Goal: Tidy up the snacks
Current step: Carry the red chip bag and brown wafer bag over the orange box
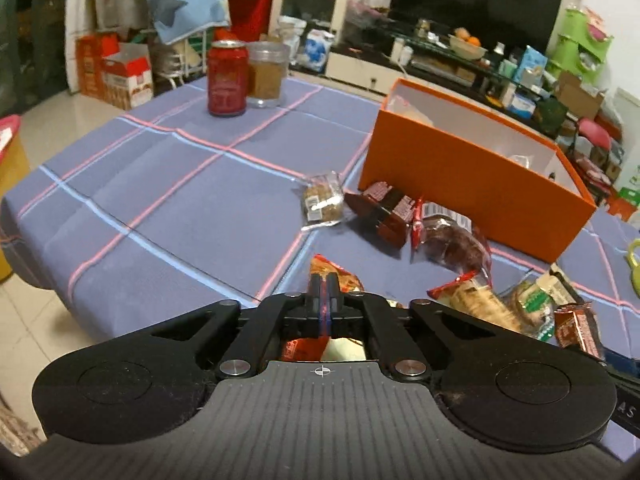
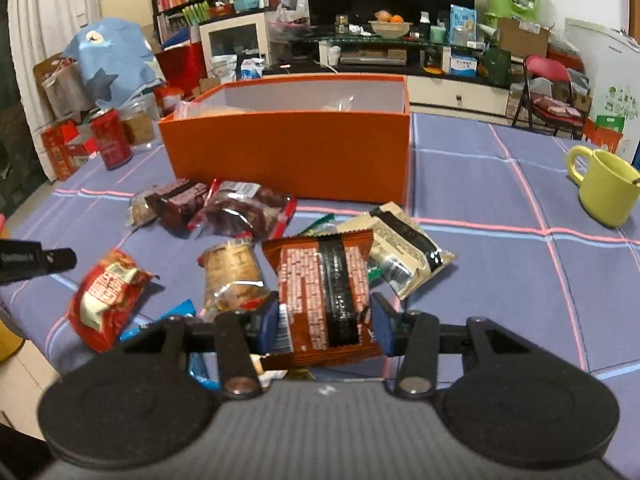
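The right gripper (image 2: 325, 322) is pinching a brown packet (image 2: 324, 292) across its width, its jaws sitting fairly wide apart only because the packet fills the gap; the packet is standing upright between the pads, so it should travel cleanly. The left gripper (image 1: 324, 284) is showing its jaws drawn almost together on the thin edge of a red packet (image 1: 334, 274), which is hanging below at 6 o'clock of the fingertips. From the right wrist view that red packet (image 2: 106, 300) is sitting at 8 o'clock, just under the left tool's tip.

The orange box (image 2: 288, 156) is waiting open at 12 o'clock, the likely home for the snacks. Loose packets are lying between grippers and box: a date bag (image 2: 244, 212), a biscuit pack (image 2: 234, 276) and a beige sachet (image 2: 404, 248). A can (image 1: 227, 78) and a yellow mug (image 2: 606, 192) are standing well apart, out of the carrying path.
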Tool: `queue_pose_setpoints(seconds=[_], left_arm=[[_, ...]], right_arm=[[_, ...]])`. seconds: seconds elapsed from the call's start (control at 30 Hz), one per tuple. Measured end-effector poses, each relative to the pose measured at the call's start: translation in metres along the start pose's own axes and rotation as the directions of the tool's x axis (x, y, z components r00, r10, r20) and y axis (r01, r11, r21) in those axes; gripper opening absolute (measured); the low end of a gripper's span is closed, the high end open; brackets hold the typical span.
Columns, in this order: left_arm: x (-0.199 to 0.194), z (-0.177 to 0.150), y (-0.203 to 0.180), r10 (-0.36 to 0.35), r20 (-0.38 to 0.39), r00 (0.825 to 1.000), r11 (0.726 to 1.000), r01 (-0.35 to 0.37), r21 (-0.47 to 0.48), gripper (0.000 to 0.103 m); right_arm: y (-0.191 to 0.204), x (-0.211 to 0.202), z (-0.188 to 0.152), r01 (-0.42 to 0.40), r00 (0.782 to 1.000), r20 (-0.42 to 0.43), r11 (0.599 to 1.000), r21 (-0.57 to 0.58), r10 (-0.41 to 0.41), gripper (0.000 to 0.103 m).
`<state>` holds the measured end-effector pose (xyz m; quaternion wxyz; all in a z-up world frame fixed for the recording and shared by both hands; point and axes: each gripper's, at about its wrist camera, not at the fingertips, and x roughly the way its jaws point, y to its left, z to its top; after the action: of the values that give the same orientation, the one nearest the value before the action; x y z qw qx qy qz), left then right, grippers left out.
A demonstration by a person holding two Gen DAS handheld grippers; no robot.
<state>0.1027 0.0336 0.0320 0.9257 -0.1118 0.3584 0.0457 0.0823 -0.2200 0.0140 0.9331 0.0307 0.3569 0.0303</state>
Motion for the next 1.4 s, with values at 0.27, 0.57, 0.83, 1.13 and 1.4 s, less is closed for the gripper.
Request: queue_pose_setpoints(seconds=[0.27, 0.57, 0.83, 1.13, 1.4], left_arm=[[0.012, -0.010, -0.004, -0.133, -0.014, 0.991, 0.979, 0.133, 0.153, 0.097], [0.054, -0.026, -0.006, -0.010, -0.095, 0.995, 0.977, 0.030, 0.212, 0.065], [0.049, -0.018, 0.000, -0.002, -0.124, 0.992, 0.980, 0.026, 0.197, 0.049], [0.049, -0.018, 0.001, -0.014, -0.119, 0.993, 0.975, 0.040, 0.218, 0.049], [0.049, -0.019, 0.002, -0.024, -0.117, 0.993, 0.972, 0.051, 0.227, 0.049]], right_arm=[[-0.008, -0.001, 0.002, -0.013, 1.000, 0.003, 0.999, 0.038, 0.013, 0.049], [-0.011, -0.003, 0.002, -0.029, 1.000, 0.006, 0.998, 0.050, 0.028, 0.049], [-0.014, -0.005, 0.001, -0.028, 1.000, -0.009, 0.999, 0.041, 0.029, 0.008], [-0.033, -0.007, 0.004, -0.126, 0.992, 0.004, 0.992, 0.012, 0.126, 0.068], [-0.061, 0.028, 0.010, -0.212, 0.969, -0.123, 0.977, 0.019, 0.213, 0.071]])
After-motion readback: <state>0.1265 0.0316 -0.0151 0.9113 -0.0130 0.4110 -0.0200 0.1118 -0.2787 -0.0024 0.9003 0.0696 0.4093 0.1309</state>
